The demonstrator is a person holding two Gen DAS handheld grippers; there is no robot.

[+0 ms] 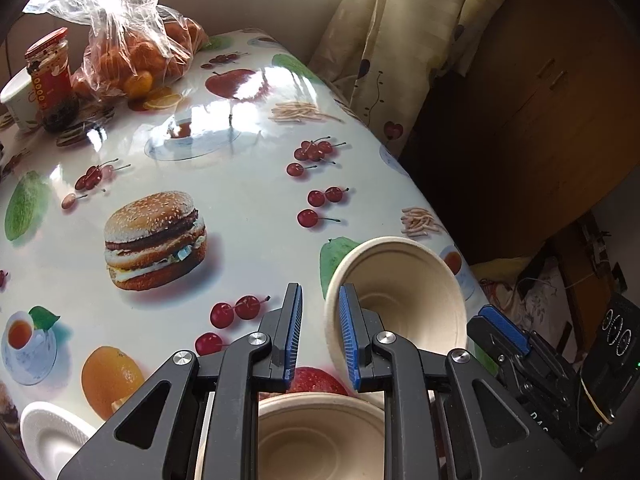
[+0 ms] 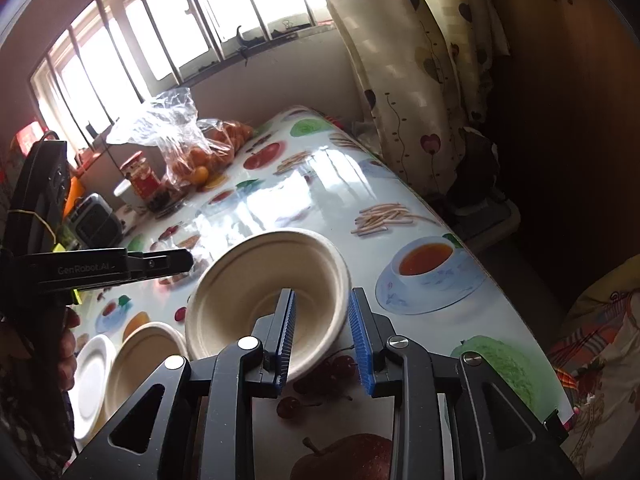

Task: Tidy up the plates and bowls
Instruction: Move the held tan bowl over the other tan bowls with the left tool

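Barred window [image 2: 168, 36] glowing with daylight, heart-print curtain [image 2: 424, 80] beside it, dark wooden cabinet [image 1: 532, 112] at right, glossy food-print tablecloth [image 1: 240, 208] catching glare

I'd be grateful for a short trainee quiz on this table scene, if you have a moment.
1. True or false: the white plate is stacked inside a bowl.
2. What does the clear bag hold? A) orange fruit B) bread rolls C) eggs
3. Which stands next to the white plate: the tilted bowl or the upright bowl?

Key: 1 false, it lies on the table beside a bowl; 2 A; 3 the upright bowl.
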